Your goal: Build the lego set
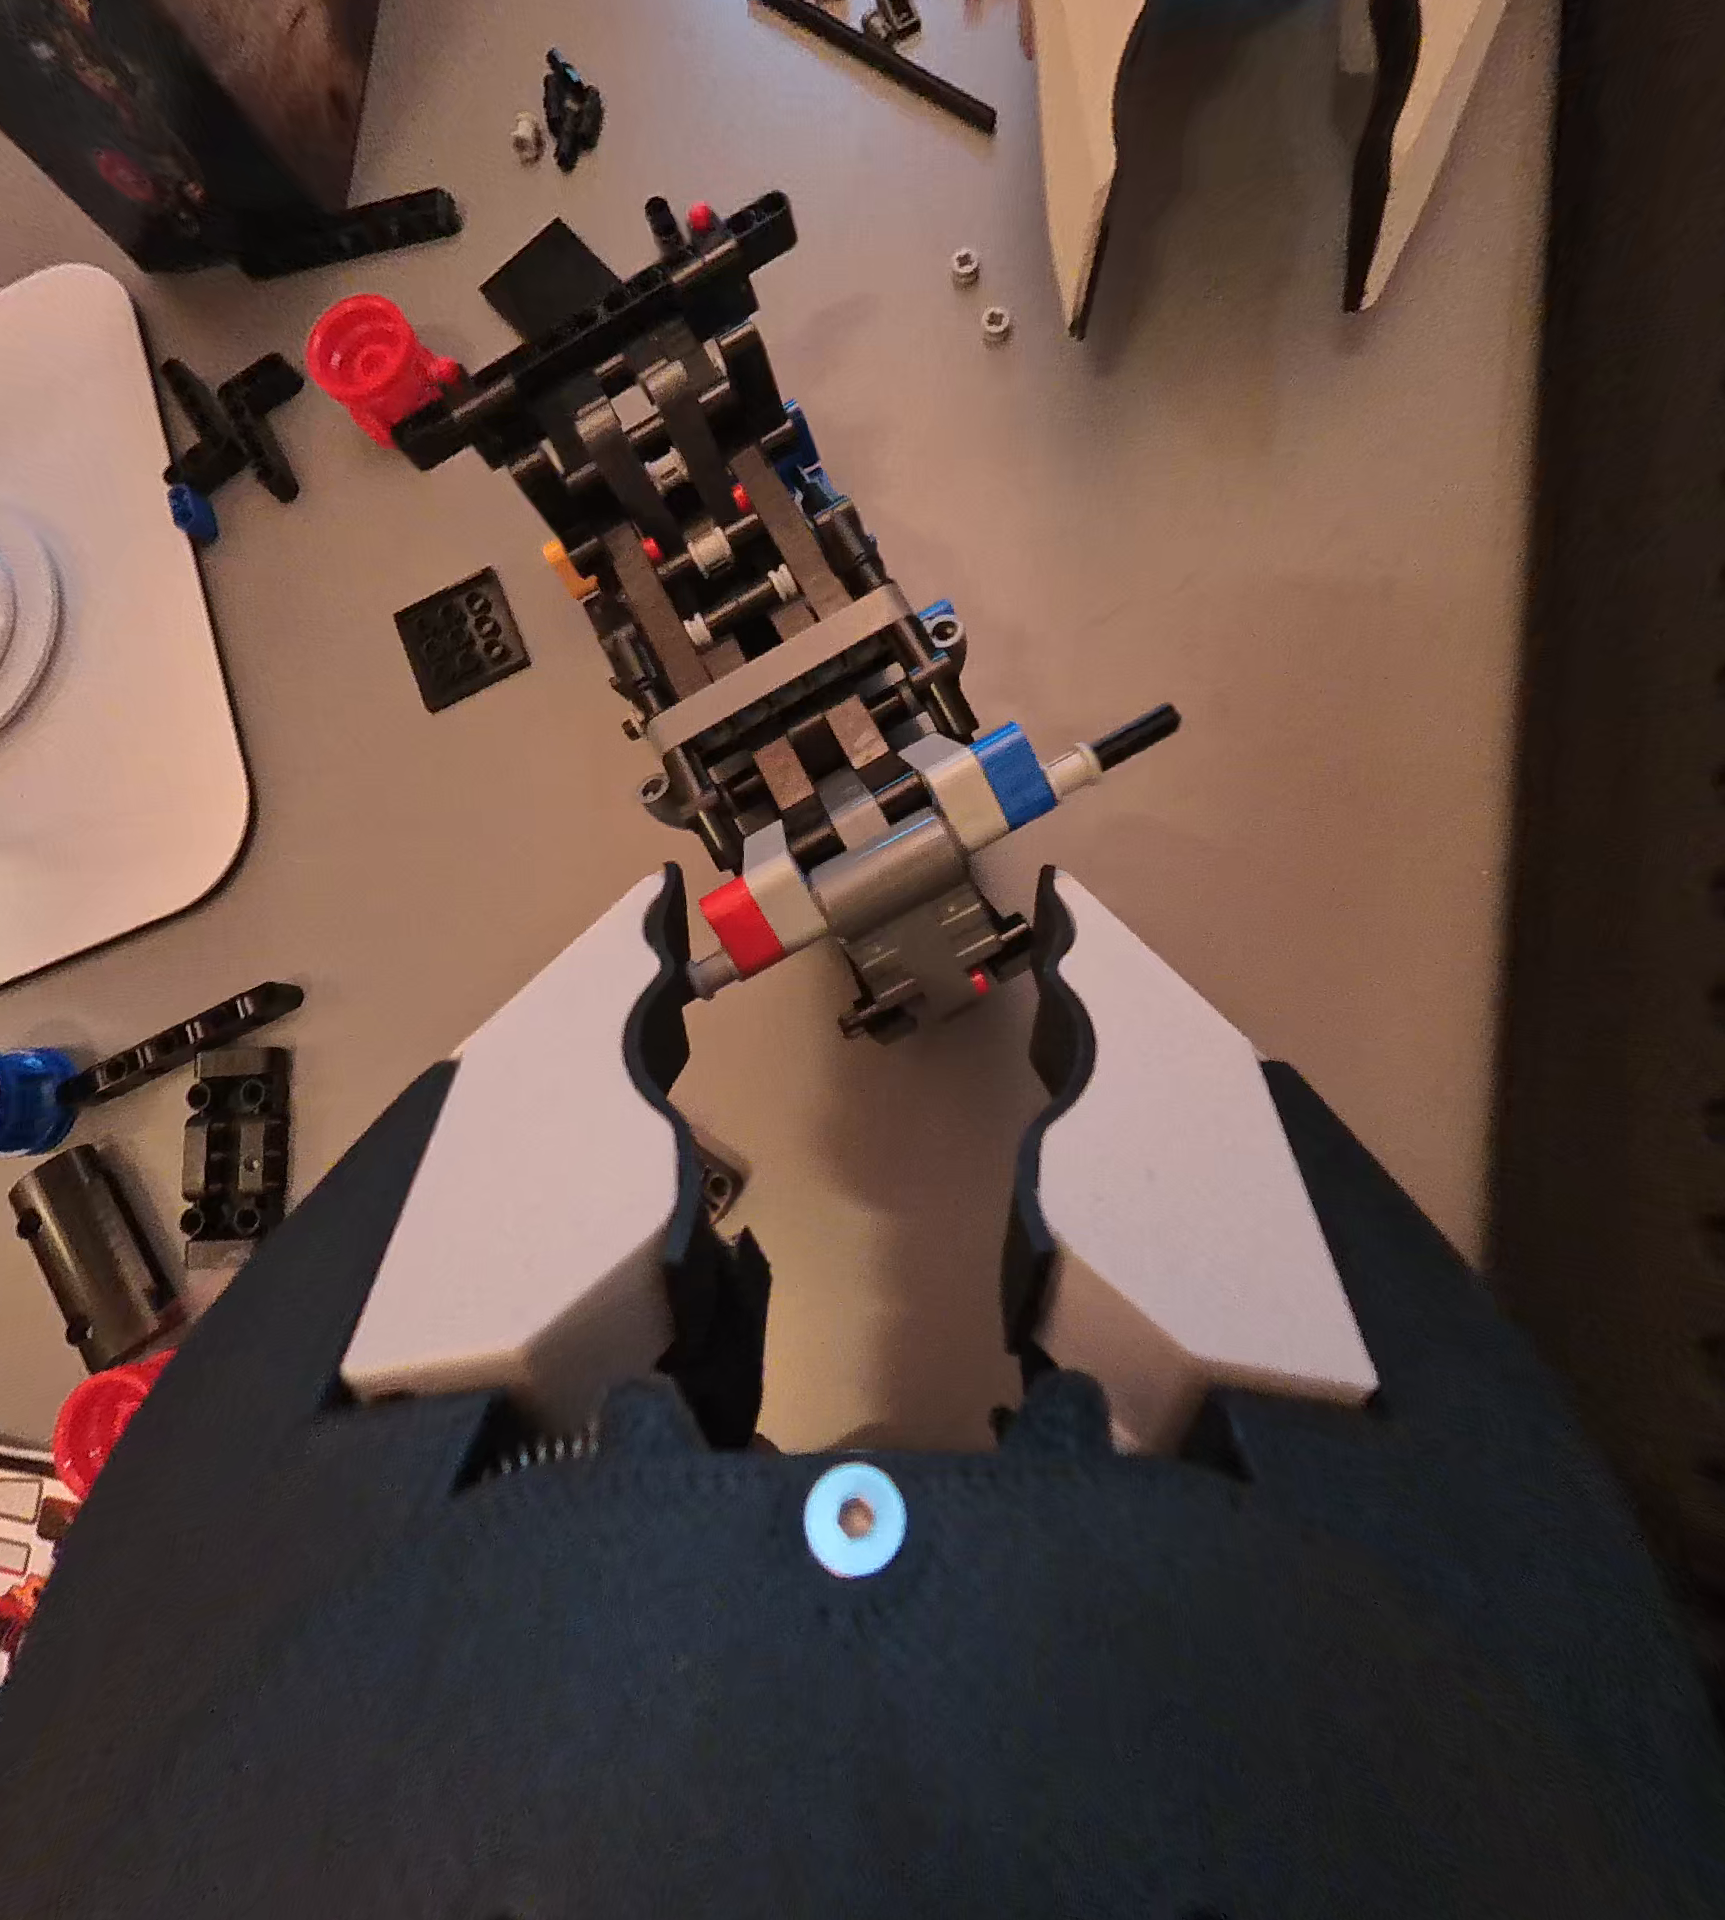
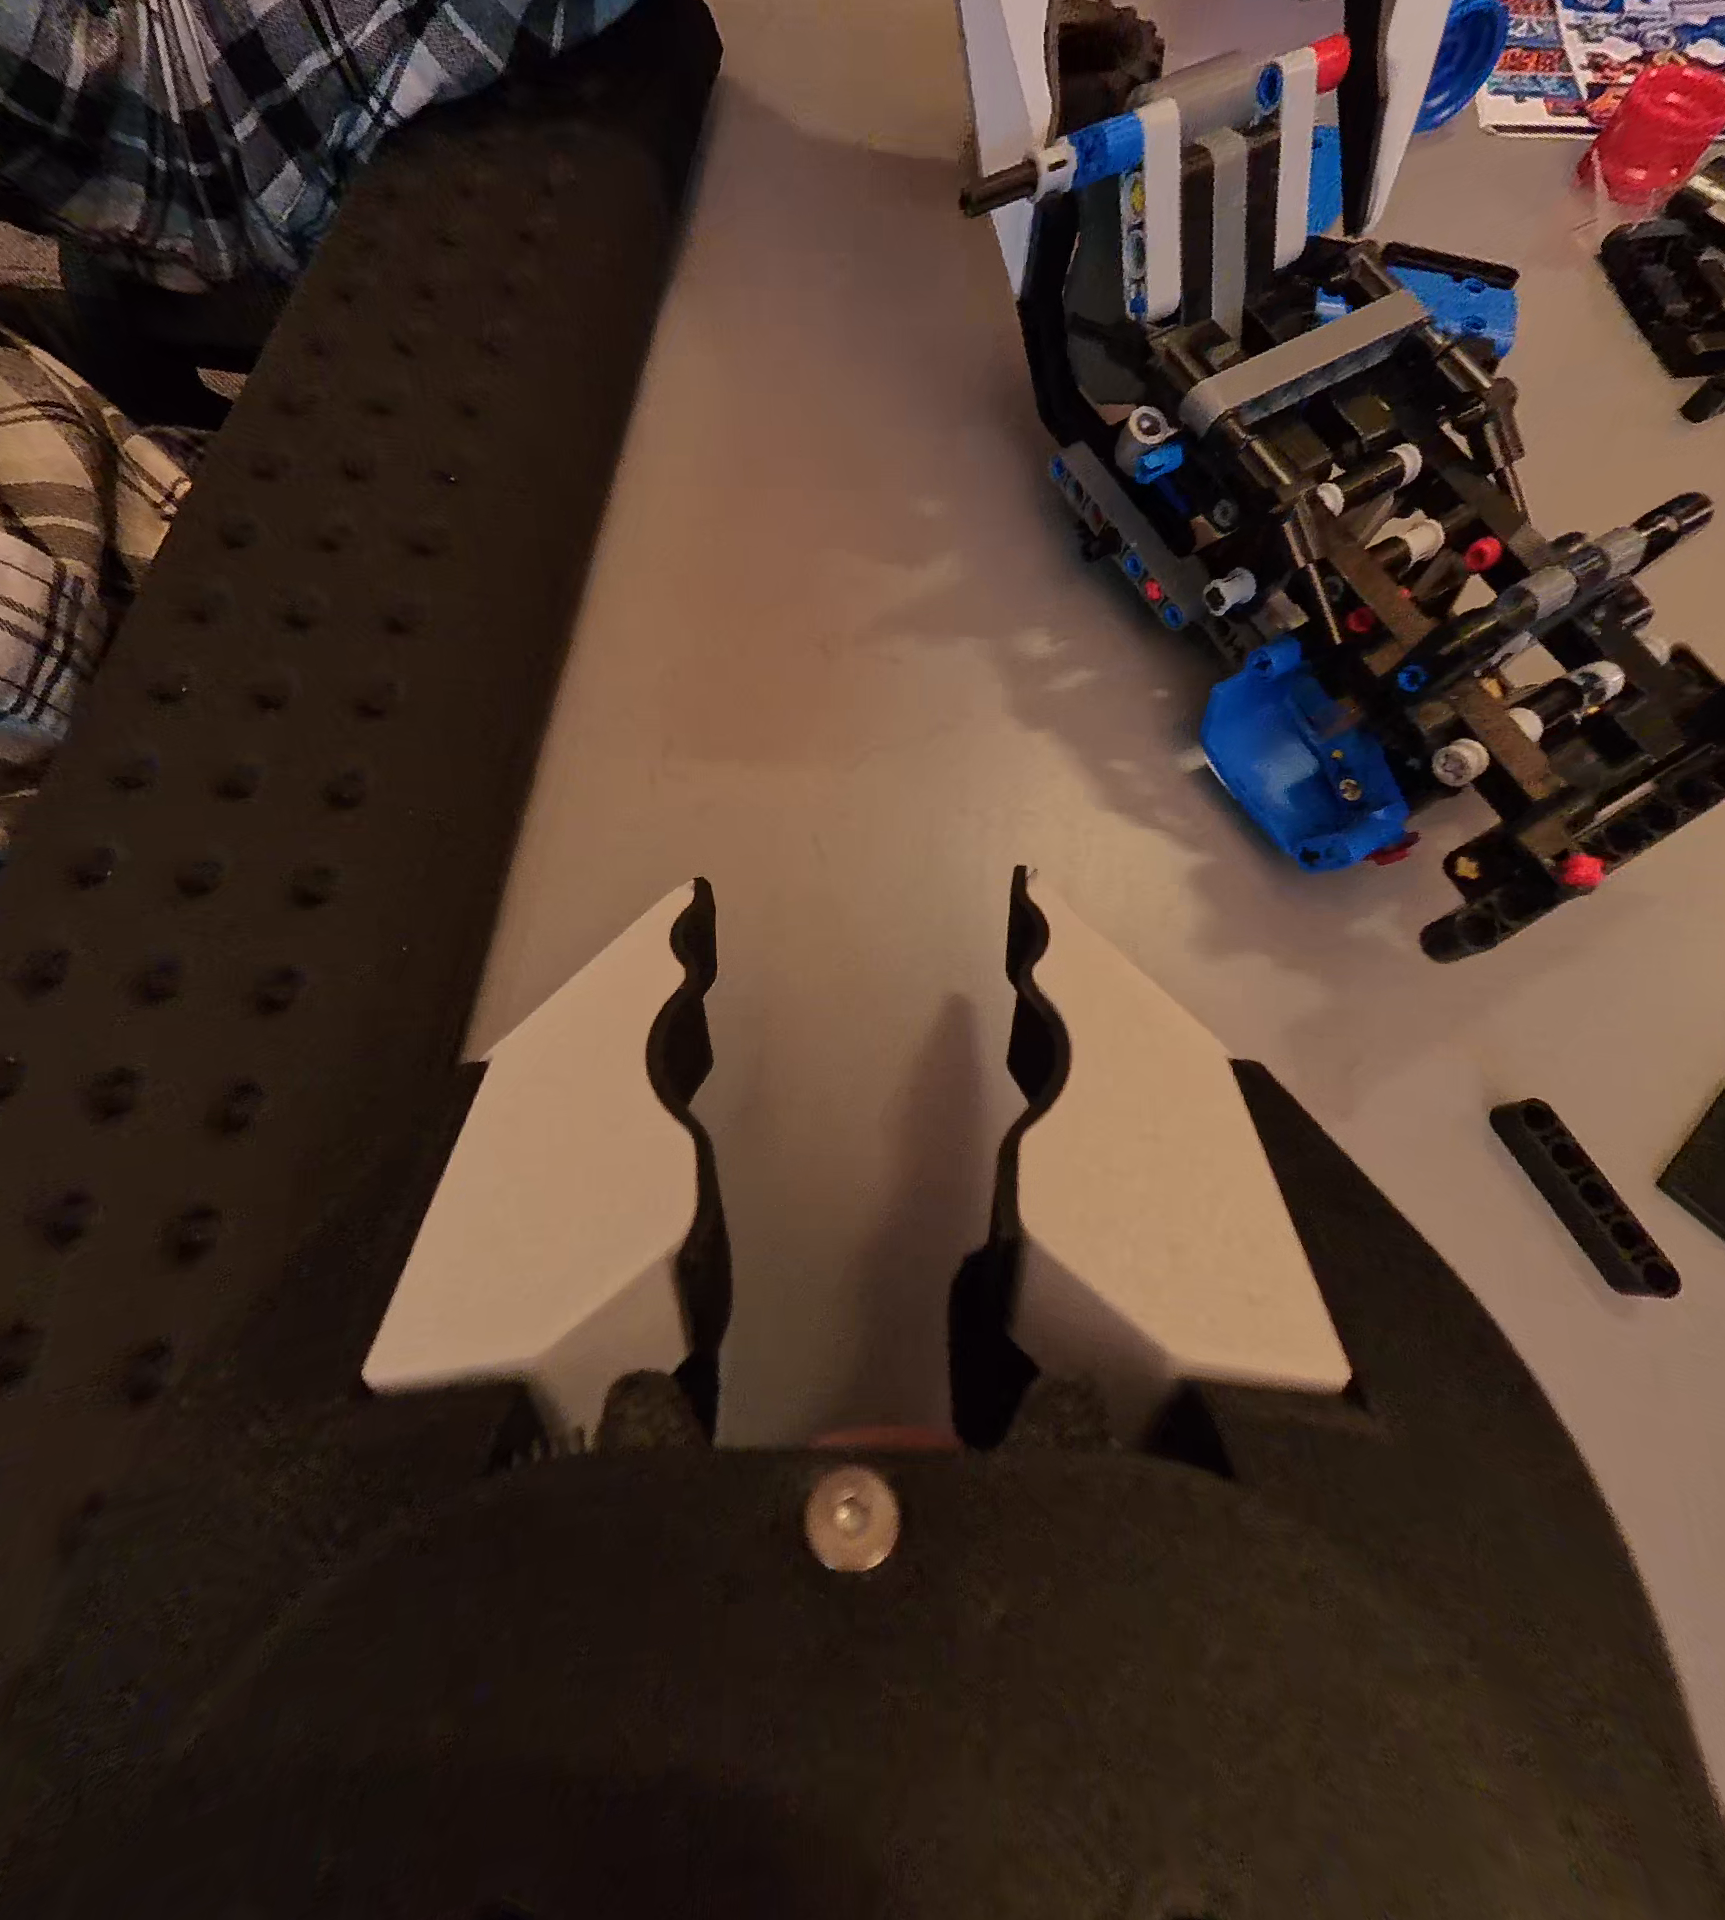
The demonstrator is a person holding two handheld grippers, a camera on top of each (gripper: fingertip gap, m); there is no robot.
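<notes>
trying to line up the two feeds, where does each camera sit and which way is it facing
Left wrist view: sits on the left gripper, looking steeply down along its open fingers at the lego chassis on the grey table; the fingers straddle its near end.
Right wrist view: sits on the right gripper, looking down at bare table, black studded strip at left; fingers open, empty.
Shared: both show the chassis; each shows the other gripper at its top edge.

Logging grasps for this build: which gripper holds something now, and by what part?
The left gripper brackets the lego chassis at its near axle end; firm contact cannot be told. The right gripper holds nothing.
</notes>
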